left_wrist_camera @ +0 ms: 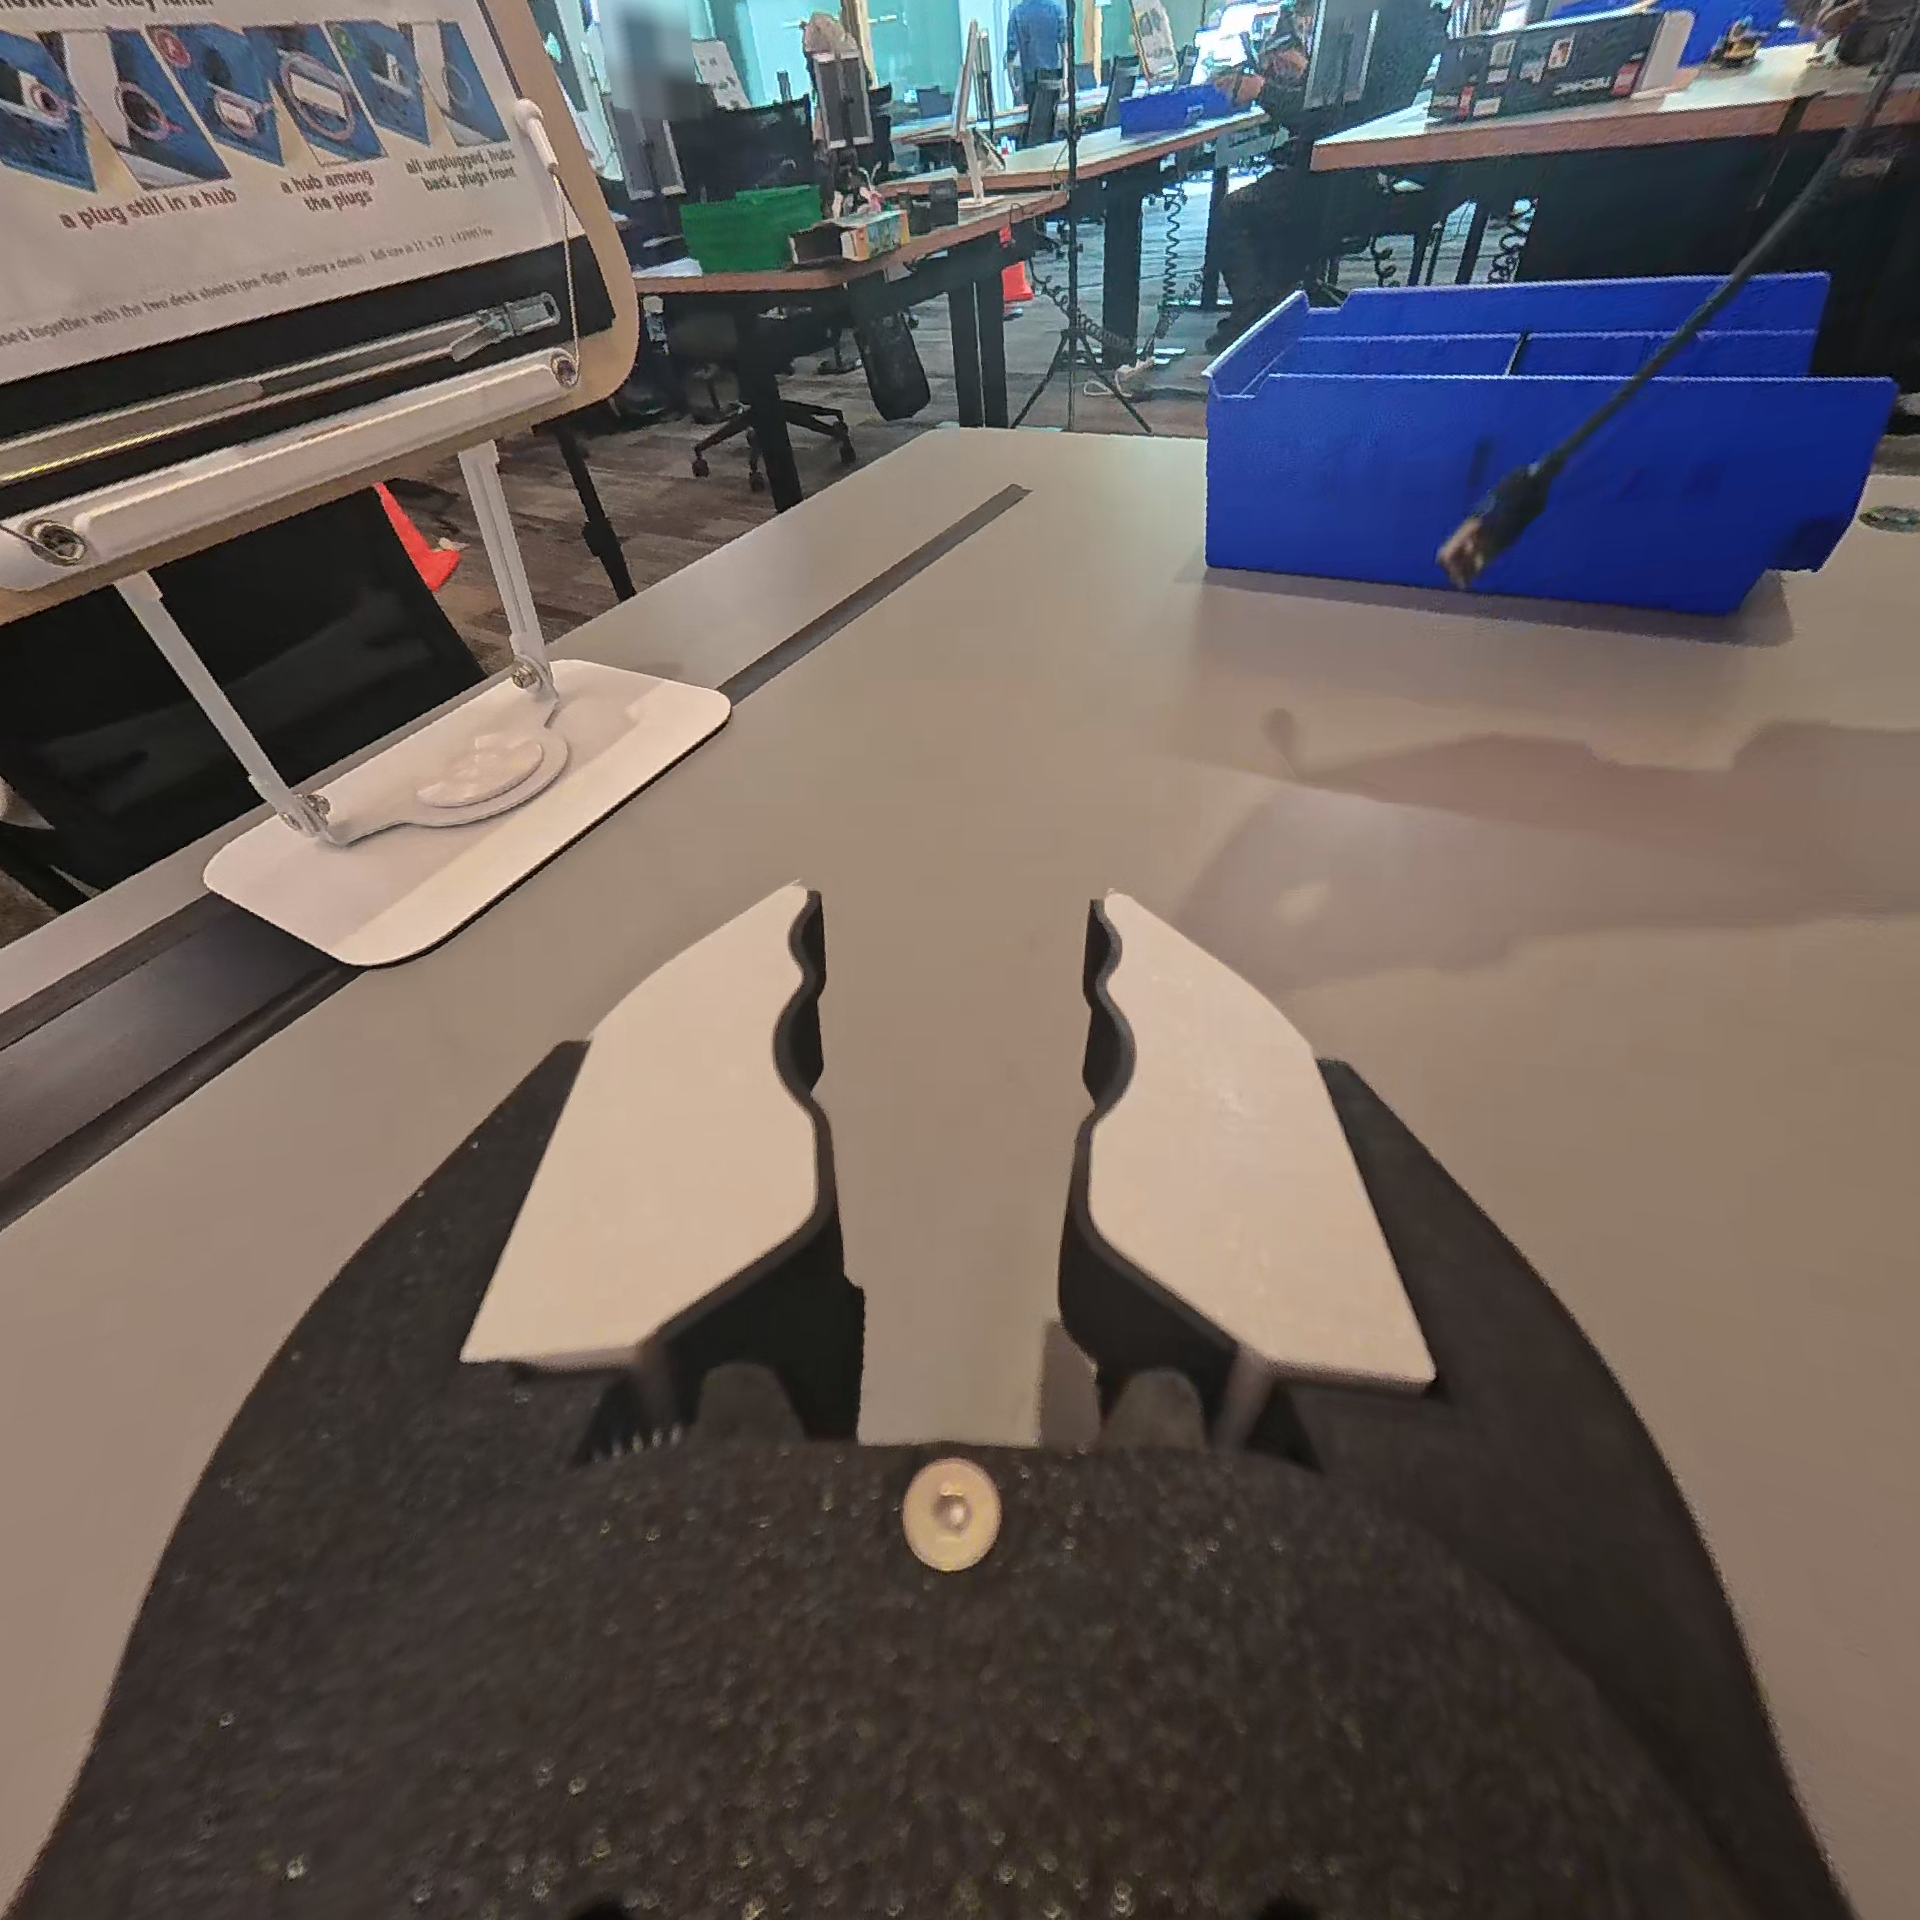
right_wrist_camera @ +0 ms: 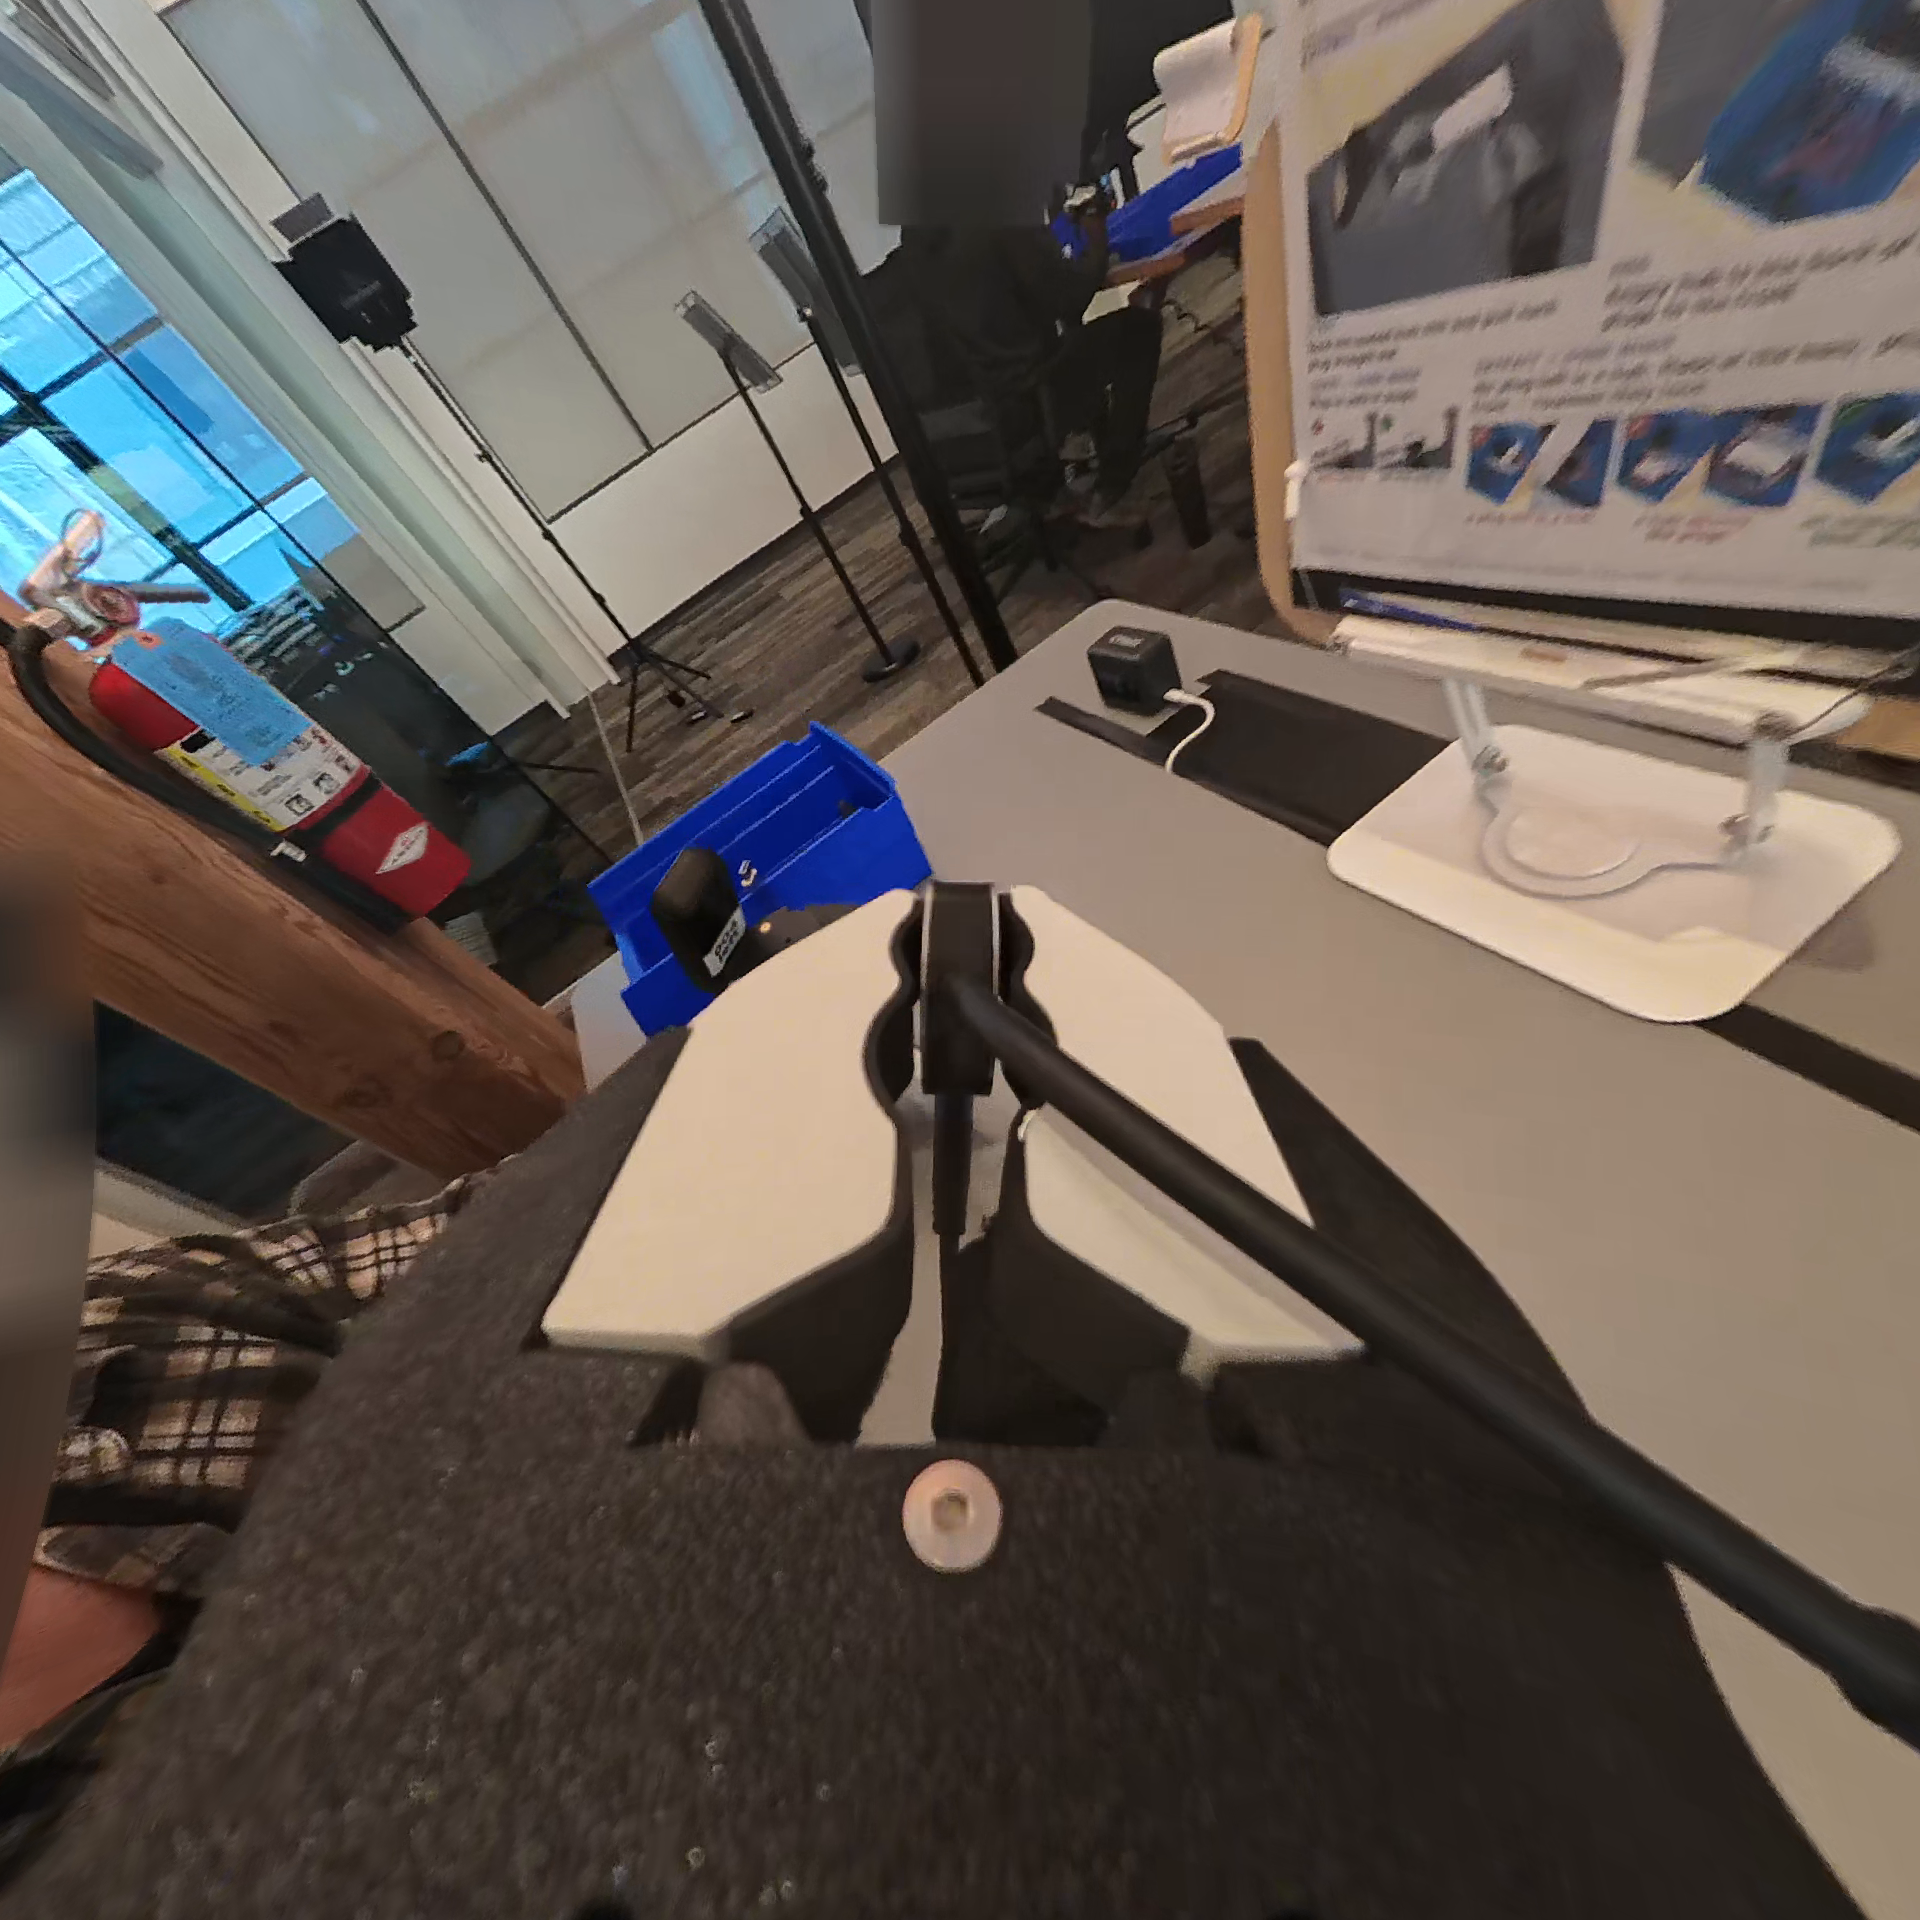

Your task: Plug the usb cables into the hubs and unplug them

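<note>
Over grey table [left_wrist_camera: 935, 727]: left gripper [left_wrist_camera: 954, 914] fingers spread, empty; right gripper [right_wrist_camera: 961, 914] fingers pinching usb cable [right_wrist_camera: 1299, 1236].

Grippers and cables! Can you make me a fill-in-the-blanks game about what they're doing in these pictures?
1. The left gripper is ____ and holds nothing.
2. The right gripper is shut on a ____ cable.
3. The bin on the grey table is coloured ____.
4. The USB plug dangles in front of the ____.

Missing words: open; black; blue; bin
</note>
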Demonstrator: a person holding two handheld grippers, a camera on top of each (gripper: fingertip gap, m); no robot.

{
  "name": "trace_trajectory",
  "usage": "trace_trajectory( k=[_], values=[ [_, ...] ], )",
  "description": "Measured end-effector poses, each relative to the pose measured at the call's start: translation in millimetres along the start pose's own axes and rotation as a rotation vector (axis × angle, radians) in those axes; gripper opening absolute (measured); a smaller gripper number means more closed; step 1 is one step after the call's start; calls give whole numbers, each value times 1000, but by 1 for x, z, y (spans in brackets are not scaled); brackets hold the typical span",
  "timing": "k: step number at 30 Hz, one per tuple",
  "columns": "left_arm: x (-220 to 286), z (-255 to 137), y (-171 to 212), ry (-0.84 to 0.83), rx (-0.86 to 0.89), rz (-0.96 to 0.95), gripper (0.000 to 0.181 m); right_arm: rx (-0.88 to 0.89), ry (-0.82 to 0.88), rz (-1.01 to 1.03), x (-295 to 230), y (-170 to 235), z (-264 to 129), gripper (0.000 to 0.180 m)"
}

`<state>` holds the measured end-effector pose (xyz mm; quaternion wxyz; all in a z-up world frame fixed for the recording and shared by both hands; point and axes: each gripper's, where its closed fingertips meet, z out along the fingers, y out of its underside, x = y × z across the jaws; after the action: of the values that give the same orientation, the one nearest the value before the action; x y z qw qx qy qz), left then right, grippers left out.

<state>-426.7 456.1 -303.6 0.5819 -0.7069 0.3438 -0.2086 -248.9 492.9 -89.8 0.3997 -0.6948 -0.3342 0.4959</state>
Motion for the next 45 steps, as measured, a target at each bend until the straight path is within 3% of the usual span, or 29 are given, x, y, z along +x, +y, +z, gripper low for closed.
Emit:
trace_trajectory(
  k=[9,22,33,45],
  values=[
    [1,1,3,-18,-36,37,44,36,196,-97,31,-52,-64,11],
    [2,3,8,-40,-79,86,36,112,376,-77,82,-92,-157,11],
    [2,6,12,-49,-103,106,34,100,492,-76,136,-73,-218,11],
    [5,9,14,-35,-109,97,31,108,472,-25,173,-43,-236,11]
  ],
)
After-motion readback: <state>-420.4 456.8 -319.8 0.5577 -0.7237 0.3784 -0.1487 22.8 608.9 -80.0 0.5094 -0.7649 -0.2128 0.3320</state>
